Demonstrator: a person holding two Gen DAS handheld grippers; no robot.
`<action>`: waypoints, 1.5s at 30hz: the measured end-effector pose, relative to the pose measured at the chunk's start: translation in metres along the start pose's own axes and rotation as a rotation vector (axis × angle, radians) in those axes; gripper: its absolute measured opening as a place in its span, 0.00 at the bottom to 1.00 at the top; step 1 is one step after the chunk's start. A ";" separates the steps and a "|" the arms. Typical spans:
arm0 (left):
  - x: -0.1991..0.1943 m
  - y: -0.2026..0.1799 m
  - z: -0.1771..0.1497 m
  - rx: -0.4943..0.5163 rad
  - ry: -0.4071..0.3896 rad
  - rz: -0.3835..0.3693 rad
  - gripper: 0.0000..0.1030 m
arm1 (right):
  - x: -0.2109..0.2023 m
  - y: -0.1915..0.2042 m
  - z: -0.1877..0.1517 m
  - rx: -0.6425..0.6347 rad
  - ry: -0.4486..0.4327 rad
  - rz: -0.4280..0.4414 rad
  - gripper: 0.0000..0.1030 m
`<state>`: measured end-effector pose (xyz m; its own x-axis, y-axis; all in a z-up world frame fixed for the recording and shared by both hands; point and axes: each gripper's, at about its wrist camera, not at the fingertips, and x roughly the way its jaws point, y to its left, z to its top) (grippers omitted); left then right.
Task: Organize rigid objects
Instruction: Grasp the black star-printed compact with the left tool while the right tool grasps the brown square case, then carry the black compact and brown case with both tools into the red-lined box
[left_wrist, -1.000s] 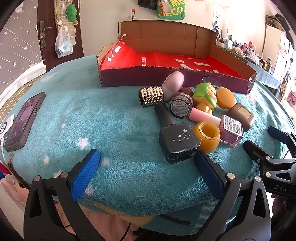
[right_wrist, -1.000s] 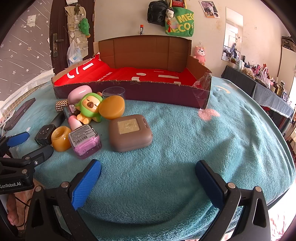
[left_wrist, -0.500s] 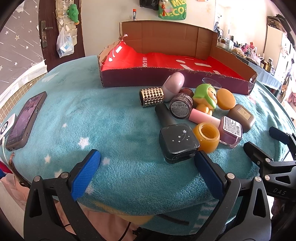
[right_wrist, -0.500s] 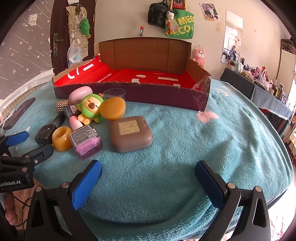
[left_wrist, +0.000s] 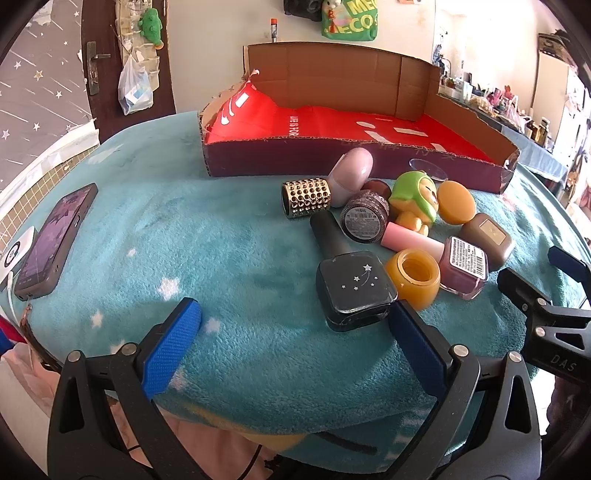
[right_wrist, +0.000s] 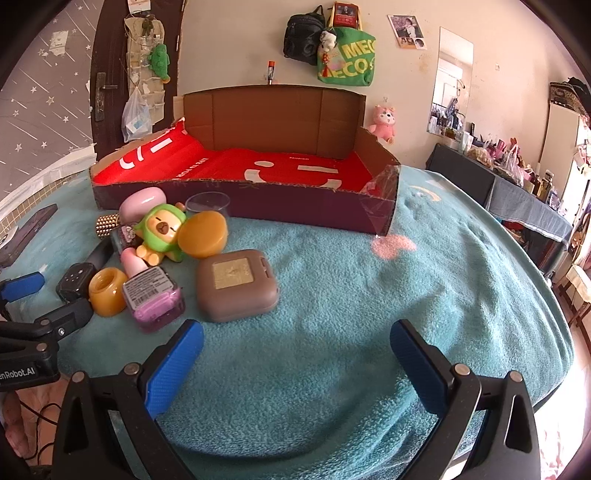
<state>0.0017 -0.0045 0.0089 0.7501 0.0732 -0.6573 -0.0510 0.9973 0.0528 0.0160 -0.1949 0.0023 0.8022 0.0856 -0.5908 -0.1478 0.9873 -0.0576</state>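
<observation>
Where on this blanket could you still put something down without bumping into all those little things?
The blanket lies bare right of the brown case, and between the phone and the gold roller. The cardboard box holds nothing. It is crowded around the green toy.

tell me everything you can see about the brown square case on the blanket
The brown square case is a matte, plastic-looking compact with rounded corners, a gold square panel on its lid and a small clasp at one edge. It is closed and lies flat on the teal blanket, at the right end of the pile, beside the pink bottle, below the orange disc. No gripper touches it.
</observation>
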 end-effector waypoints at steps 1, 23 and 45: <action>0.000 0.000 0.000 0.002 -0.003 0.000 1.00 | 0.002 -0.001 0.000 -0.005 0.015 -0.009 1.00; 0.011 0.001 0.015 0.005 0.015 0.012 0.70 | 0.026 0.017 0.018 -0.029 0.050 0.004 0.90; -0.013 -0.003 0.045 0.082 -0.078 -0.085 0.35 | -0.001 0.014 0.046 -0.028 -0.031 0.145 0.51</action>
<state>0.0218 -0.0092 0.0512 0.7988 -0.0159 -0.6015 0.0670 0.9958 0.0626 0.0402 -0.1754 0.0394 0.7888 0.2315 -0.5694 -0.2790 0.9603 0.0039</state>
